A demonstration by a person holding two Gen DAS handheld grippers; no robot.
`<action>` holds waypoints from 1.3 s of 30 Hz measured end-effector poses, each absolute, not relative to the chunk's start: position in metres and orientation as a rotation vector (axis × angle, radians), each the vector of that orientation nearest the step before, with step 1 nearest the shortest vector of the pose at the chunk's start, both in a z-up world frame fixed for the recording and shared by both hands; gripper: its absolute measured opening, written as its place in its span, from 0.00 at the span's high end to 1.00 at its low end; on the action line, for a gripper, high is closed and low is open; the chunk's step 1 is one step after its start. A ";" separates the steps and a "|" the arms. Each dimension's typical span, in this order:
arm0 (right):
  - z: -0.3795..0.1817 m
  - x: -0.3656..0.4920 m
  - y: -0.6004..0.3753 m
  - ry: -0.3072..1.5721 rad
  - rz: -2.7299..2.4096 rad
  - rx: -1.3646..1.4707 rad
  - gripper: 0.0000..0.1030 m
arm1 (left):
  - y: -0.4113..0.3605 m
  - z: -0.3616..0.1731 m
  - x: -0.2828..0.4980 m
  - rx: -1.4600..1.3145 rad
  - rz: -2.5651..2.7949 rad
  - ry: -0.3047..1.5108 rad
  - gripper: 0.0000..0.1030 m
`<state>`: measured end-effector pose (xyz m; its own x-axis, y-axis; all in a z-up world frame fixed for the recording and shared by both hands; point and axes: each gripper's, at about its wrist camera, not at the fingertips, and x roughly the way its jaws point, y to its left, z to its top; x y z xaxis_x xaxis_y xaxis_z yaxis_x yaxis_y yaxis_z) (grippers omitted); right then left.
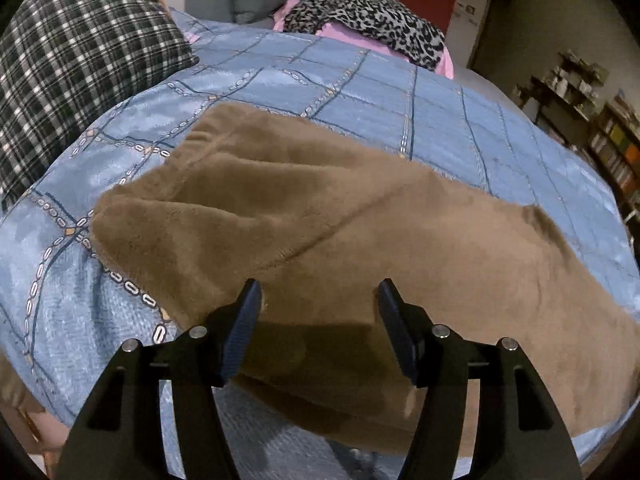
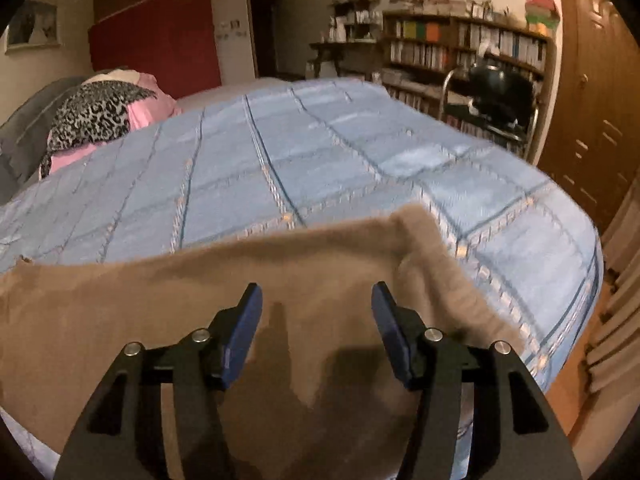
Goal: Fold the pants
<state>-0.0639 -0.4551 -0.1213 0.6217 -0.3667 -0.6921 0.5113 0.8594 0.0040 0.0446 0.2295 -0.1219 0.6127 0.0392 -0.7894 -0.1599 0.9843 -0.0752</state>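
I'm looking at tan fleece pants [image 1: 360, 216] lying flat across a blue patterned bedspread [image 1: 360, 80], near the edge of the bed closest to me. In the left wrist view the wider bunched end, probably the waist, is sitting at the left and the fabric is running off to the right. In the right wrist view the pants [image 2: 200, 280] are ending in a narrower, slightly rumpled end at the right, likely the leg hems.

My left gripper [image 1: 318, 298] is hovering over the near part of the cloth with its jaws parted and nothing between them. My right gripper [image 2: 316, 300] is doing the same at the other end: jaws spread, empty, only its shadow falling on the fleece.

Judging the step: the pants are looking already doubled lengthwise, one leg over the other, with a seam line crossing the top layer, so I'm reading this as the gap between folds, both tools released. Can't confirm the layer count from here.

The next move is probably calling for a crosswise fold: I'd be bringing each gripper down onto an edge of one end, pinching through all layers, then carrying it toward the other end. Thick pile could be slipping or bunching.

A plaid pillow [image 1: 80, 60] and leopard-print cloth [image 1: 360, 12] are sitting well apart.
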 end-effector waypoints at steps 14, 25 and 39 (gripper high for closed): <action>-0.154 -0.075 -0.463 0.794 -0.495 0.232 0.43 | 0.208 -0.129 0.041 0.044 0.130 0.887 0.33; -0.124 -0.125 -0.465 0.665 -0.507 0.353 0.42 | 0.097 -0.096 0.035 0.049 -0.107 0.831 0.22; -0.155 -0.187 -0.522 0.635 -0.517 0.713 0.41 | -0.083 -0.094 0.008 0.176 -0.488 0.819 0.18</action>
<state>-0.1874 -0.5221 -0.1547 0.6965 -0.2165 -0.6841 0.6265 0.6484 0.4326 0.0080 -0.0827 -0.0941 0.5800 -0.3478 -0.7366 0.4814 0.8758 -0.0345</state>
